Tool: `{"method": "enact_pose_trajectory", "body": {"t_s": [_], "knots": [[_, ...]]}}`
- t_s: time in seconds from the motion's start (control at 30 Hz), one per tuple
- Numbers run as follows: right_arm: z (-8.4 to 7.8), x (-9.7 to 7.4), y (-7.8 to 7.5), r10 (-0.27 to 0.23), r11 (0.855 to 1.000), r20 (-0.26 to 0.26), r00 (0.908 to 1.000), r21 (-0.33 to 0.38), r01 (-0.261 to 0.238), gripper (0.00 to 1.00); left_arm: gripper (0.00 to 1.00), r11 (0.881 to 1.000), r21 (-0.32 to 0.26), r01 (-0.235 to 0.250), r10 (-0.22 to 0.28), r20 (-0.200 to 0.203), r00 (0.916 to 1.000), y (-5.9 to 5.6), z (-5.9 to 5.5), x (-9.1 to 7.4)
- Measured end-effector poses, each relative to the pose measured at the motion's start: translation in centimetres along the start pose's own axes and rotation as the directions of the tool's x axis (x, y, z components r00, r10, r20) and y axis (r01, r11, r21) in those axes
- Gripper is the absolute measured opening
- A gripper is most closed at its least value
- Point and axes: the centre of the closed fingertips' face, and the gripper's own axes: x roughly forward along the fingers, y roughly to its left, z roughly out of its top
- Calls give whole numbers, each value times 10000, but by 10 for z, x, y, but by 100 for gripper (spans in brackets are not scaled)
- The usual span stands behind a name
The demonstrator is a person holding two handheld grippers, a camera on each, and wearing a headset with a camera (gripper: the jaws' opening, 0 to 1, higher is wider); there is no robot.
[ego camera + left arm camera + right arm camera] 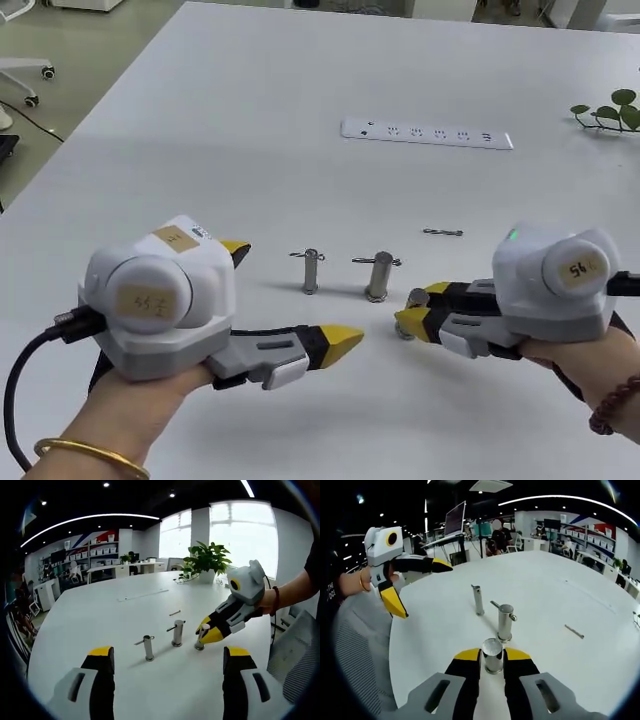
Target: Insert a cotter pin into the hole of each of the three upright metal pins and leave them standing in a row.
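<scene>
Three upright metal pins stand in a row on the white table (200, 140). The left pin (310, 270) and the middle pin (378, 275) each carry a cotter pin through the top. My right gripper (421, 306) is shut on the third pin (414, 300), and in the right gripper view that pin (493, 655) sits squeezed between the yellow-tipped jaws. A loose cotter pin (442, 232) lies on the table behind the row. My left gripper (290, 295) hovers open in front of the left pin, holding nothing.
A white power strip (427, 133) lies further back on the table. A potted plant (610, 112) stands at the far right edge. Shelves, desks and chairs of an office, with a person (500, 537), surround the table.
</scene>
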Motion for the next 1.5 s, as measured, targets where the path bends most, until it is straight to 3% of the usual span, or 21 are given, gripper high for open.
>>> {"method": "enact_pose_trajectory", "body": {"t_s": [0.3,0.47,0.73,0.93,1.03,1.2,1.5], "knots": [[7,-8,0,150,9999,136,9998,79,-151,16,91,10000,2,-4,4,-43,10000,0,0,0],[16,-17,1,480,9979,380,9981,417,-495,18,91,10000,-23,27,-27,-7,10000,-1,0,0],[31,-33,-6,536,9957,553,9970,724,-575,20,91,10000,-21,47,-46,48,10000,-2,2,0],[33,-38,-24,359,9977,200,9992,560,-370,19,91,10000,-10,38,-38,45,10000,-2,2,-1],[30,-40,-40,241,9993,-359,9991,305,-230,19,92,10000,-48,32,-31,87,10000,-2,2,-1],[32,-40,-62,-9,10000,-728,9973,-20,8,20,94,9997,-243,97,-87,372,9993,-3,8,-1],[24,-28,-97,-113,9995,-1577,9874,-318,64,20,99,9997,-231,19,-13,271,9996,-2,6,-2]]}}
